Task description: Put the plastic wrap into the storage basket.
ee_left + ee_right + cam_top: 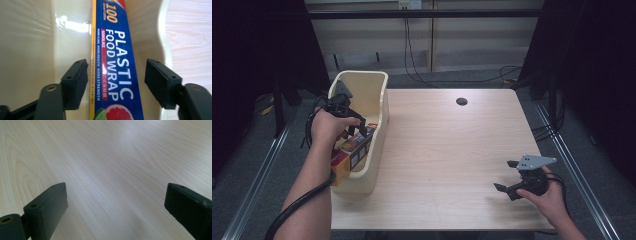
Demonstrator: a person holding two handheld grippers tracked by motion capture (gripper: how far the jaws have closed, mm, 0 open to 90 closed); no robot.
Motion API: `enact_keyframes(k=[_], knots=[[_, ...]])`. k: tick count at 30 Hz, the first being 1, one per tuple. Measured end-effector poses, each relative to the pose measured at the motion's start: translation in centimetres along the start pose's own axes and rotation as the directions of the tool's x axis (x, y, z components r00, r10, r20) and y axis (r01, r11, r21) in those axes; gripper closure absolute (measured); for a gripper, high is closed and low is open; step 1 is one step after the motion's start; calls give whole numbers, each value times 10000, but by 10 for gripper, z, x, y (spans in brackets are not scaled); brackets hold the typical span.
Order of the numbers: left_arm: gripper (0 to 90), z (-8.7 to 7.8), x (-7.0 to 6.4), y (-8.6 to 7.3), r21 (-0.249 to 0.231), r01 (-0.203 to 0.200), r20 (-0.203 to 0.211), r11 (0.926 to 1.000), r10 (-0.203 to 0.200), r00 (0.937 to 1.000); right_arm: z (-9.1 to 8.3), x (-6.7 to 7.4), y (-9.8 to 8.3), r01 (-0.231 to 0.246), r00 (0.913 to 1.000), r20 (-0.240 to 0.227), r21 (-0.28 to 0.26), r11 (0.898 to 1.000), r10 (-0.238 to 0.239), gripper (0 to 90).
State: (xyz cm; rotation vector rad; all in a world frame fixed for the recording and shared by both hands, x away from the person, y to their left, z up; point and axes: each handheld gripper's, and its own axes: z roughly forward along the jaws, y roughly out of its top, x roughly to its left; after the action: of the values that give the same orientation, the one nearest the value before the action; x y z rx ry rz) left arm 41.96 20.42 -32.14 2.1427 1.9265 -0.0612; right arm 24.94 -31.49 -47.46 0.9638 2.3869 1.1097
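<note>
A long blue box of plastic food wrap (pixel 117 62) with a yellow edge lies in a cream plastic bin (pixel 379 95) at the table's left edge; its end pokes out over the bin's near side (pixel 354 150). My left gripper (pixel 356 126) reaches down into the bin. Its jaws straddle the box (pixel 116 82): the left pad (pixel 77 80) sits right at the box's yellow edge, and the right pad (pixel 160 82) stands a little off the blue face. My right gripper (pixel 504 175) rests low over the bare wood at the near right, open and empty (pixel 115 205).
The light wooden table (pixel 447 150) has a dark round hole (pixel 461 101) near its far edge. Cables run along the floor and the back wall. Metal rails flank the table on both sides.
</note>
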Motion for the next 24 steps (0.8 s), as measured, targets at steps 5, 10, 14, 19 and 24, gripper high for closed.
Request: enact_keyframes(k=[5,10,14,19,24], knots=[[303,-11,-7,0,-368,-230,333,9991,242,9992,0,0,0,52,10000,34,28,10000,-52,46],[249,-17,-17,2,-923,-675,586,9934,730,9956,-1,1,0,11,10000,39,-44,10000,-11,47],[183,-18,-26,2,-1218,-1043,780,9871,1143,9904,-1,1,0,56,10000,36,-25,10000,-56,47],[133,-14,-39,4,-1448,-1411,842,9794,1543,9844,-1,1,0,60,10000,31,-27,10000,-60,47],[113,-14,-53,5,-1594,-1728,929,9720,1890,9776,-2,1,0,44,10000,60,-53,10000,-44,47]])
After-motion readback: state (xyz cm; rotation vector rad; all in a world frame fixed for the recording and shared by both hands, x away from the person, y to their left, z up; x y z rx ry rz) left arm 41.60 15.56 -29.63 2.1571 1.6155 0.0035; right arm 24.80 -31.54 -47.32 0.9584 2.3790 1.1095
